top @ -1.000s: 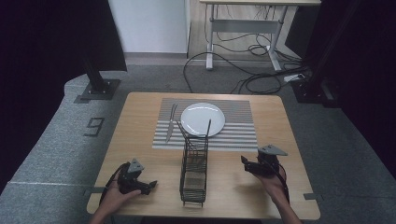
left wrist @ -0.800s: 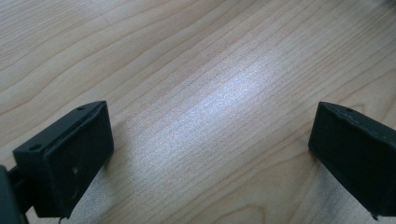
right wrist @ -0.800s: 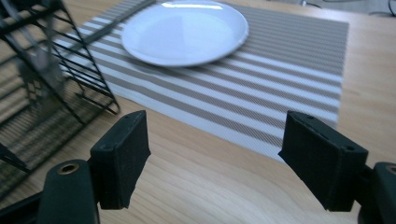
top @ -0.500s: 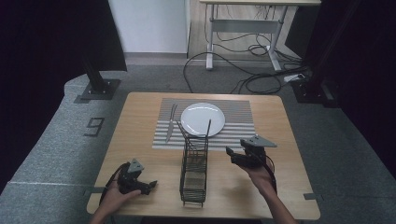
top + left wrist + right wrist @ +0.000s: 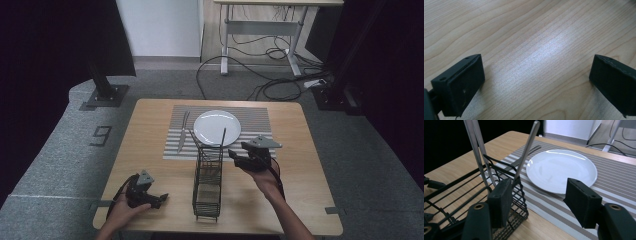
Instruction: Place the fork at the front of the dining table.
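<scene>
We see the right gripper held wide apart just beside the black wire rack with its upright utensils, near the white plate, while the left gripper rests wide open on the table

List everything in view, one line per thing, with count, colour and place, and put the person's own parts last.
Table: one, light wood, centre of the high view.
Placemat: one, grey-and-white striped, far half of the table.
Plate: one, white, on the placemat.
Knife: one, silver, on the placemat left of the plate.
Wire rack: one, black, near middle of the table, with cutlery handles standing at its far end.
Left gripper: one, black, open, low over the table's near left.
Right gripper: one, black, open, right of the rack.
</scene>
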`<state>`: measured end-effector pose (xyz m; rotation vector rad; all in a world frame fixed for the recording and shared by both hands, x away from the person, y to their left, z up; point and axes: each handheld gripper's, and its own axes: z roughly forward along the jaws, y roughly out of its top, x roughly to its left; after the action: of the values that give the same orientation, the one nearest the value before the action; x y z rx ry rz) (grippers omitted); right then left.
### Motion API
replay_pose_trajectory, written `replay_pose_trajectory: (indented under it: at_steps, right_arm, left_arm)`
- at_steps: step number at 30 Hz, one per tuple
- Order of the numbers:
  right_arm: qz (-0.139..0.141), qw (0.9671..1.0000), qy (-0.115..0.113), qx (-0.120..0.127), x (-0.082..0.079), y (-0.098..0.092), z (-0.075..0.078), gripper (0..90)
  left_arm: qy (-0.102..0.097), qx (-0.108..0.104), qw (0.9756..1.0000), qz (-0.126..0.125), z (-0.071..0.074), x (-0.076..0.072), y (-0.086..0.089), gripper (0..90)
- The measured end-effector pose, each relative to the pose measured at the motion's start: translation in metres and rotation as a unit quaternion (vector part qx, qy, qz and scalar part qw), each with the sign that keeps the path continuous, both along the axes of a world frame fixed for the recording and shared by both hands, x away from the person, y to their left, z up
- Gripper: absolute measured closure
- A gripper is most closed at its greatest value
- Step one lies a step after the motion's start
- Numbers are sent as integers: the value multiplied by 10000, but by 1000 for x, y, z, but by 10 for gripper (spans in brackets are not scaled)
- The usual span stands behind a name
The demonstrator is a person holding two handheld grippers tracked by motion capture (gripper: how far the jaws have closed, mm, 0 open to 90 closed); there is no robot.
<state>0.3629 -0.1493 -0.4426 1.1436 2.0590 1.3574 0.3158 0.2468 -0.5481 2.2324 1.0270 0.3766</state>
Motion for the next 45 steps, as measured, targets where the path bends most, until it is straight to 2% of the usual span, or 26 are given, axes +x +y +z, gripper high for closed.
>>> replay_pose_trajectory:
  at_steps: [12, 20, 22, 24, 33, 35, 45]
  right_arm:
    - [206, 9997, 99, -62, 17, 22, 2, 426]
    - [351, 9991, 186, -135, 24, 32, -2, 458]
    - [409, 9988, 251, 5, 28, 33, -3, 455]
    - [419, 9987, 273, 21, 30, 34, -4, 453]
    - [534, 9983, 220, -67, 31, 43, -2, 532]
    - [510, 9985, 126, -164, 28, 45, -1, 567]
    - [646, 9978, -47, -139, 19, 45, 9, 626]
  left_arm:
    - [1, -2, 10000, 0, 0, 0, 0, 0]
    - [5, 1, 10000, 2, 0, 0, 0, 0]
    - [4, 1, 10000, 3, 0, 0, 0, 0]
    - [3, 2, 10000, 2, 0, 0, 0, 0]
    - [5, 2, 10000, 0, 0, 0, 0, 0]
    - [6, 4, 10000, -1, 0, 0, 0, 0]
    - [-1, 2, 10000, -7, 0, 0, 0, 0]
